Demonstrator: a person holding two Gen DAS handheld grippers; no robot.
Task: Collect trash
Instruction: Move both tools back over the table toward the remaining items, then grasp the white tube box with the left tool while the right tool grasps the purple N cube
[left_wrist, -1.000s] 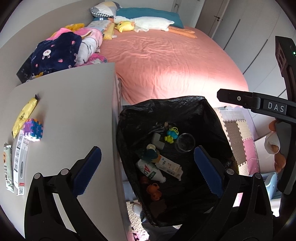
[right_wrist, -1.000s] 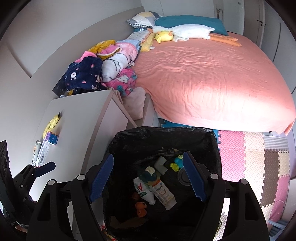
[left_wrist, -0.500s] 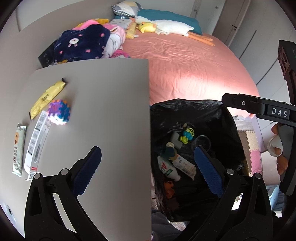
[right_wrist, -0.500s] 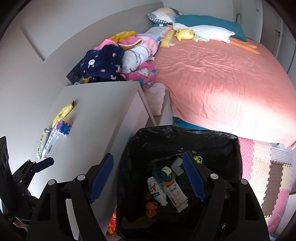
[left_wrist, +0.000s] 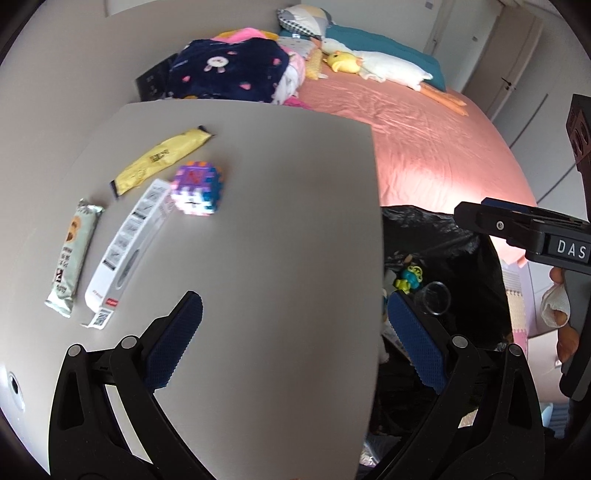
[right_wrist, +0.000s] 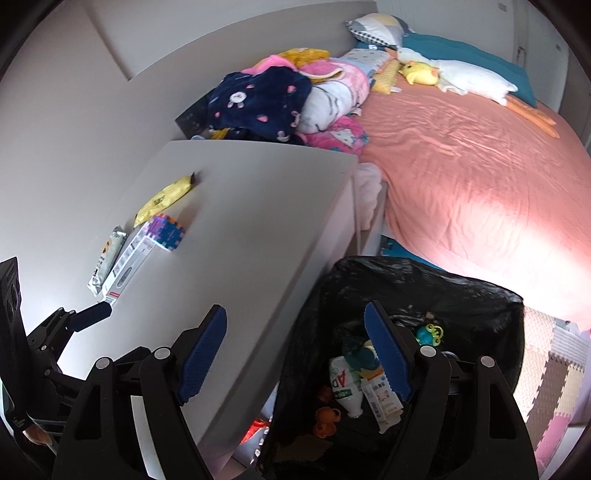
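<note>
On the grey table (left_wrist: 266, 221) (right_wrist: 251, 206) lie a yellow wrapper (left_wrist: 159, 160) (right_wrist: 164, 199), a pale green snack wrapper (left_wrist: 72, 254) (right_wrist: 105, 258), a white carton box (left_wrist: 129, 247) (right_wrist: 127, 264) and a colourful foam cube (left_wrist: 197, 192) (right_wrist: 166, 232). A black trash bag (right_wrist: 424, 291) (left_wrist: 432, 229) stands right of the table with bottles, cartons and small toys inside. My left gripper (left_wrist: 291, 339) is open and empty over the table's near right edge. My right gripper (right_wrist: 295, 354) is open and empty, straddling the table edge and the bag rim.
A pink bed (right_wrist: 480, 166) with pillows, a plush duck (right_wrist: 421, 72) and piled clothes (right_wrist: 266, 99) lies beyond the table and bag. Foam floor mats (right_wrist: 550, 380) lie at the right. A wall runs along the left.
Both grippers have swung left, from over the trash bag toward the table. The table items now sit nearer the centre of both views. Both stay open and empty.
</note>
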